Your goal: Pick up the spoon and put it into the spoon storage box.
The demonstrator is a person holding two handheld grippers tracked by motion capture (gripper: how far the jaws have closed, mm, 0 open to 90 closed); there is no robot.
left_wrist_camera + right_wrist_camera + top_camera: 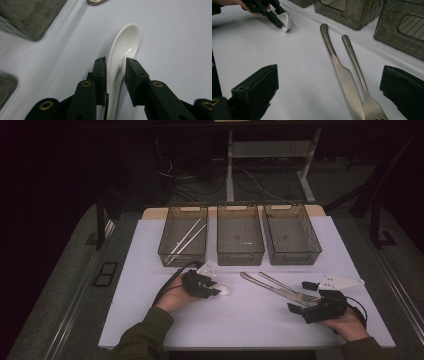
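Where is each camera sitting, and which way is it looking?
High view: above the person's side, looking forward and down at the table and three bins; forearms, hands and both grippers show.
Left gripper view: rides the left gripper, looking along its jaws at the white spoon between them.
Right gripper view: rides the right gripper, looking across the table at the knife and fork; its wide-apart jaws show.
Shared: the white spoon and left gripper also appear in the right gripper view.

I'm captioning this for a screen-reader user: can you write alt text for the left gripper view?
A white ceramic spoon lies on a pale table with its handle between the left gripper's two black jaws, which sit close against it on both sides. A smoky translucent bin stands at upper left.
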